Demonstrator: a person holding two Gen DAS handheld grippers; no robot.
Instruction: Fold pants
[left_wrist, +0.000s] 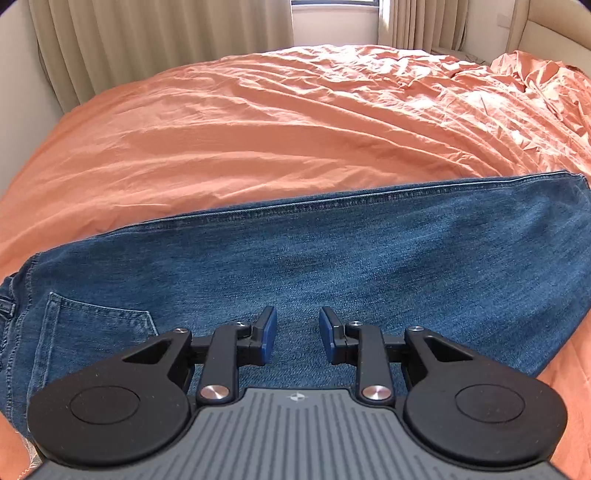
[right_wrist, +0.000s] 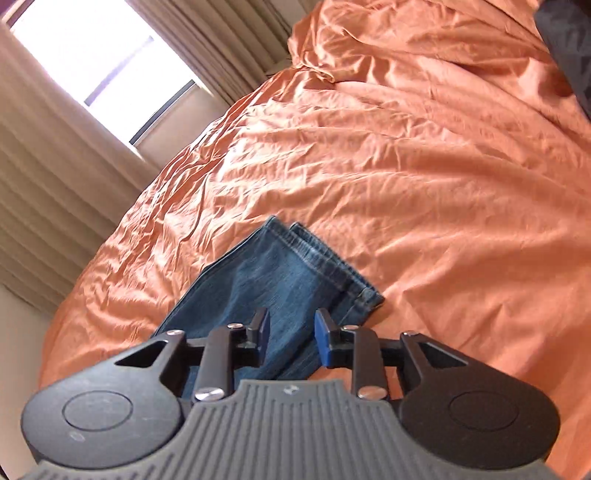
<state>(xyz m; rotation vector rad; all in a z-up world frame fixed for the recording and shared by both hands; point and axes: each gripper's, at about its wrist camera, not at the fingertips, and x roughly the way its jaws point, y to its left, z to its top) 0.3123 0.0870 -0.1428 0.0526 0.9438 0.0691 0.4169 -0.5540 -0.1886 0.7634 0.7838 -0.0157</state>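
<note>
Jeans (left_wrist: 332, 258) lying leg-on-leg along the bed (left_wrist: 258, 122), awaiting the next fold.
Both tongs, left (left_wrist: 297, 334) and right (right_wrist: 291, 338), are hovering narrowly parted and empty; next comes gripping the hems (right_wrist: 332, 269).

Left gripper (left_wrist: 297, 334) at bottom centre of frame, jaws parted, nothing between blue pads (left_wrist: 269, 334), hovering over denim. Jeans (left_wrist: 332, 266) lie flat across lower half of frame, stretched from left edge to right edge, side seam running along upper border. Back pocket (left_wrist: 99, 332) at lower left, waistband end at far left. Orange bedsheet (left_wrist: 277, 122) wrinkled, filling middle of frame, bunched at upper right. Beige curtains (left_wrist: 147, 33) along top; bright window (left_wrist: 334, 3) at top centre.
</note>
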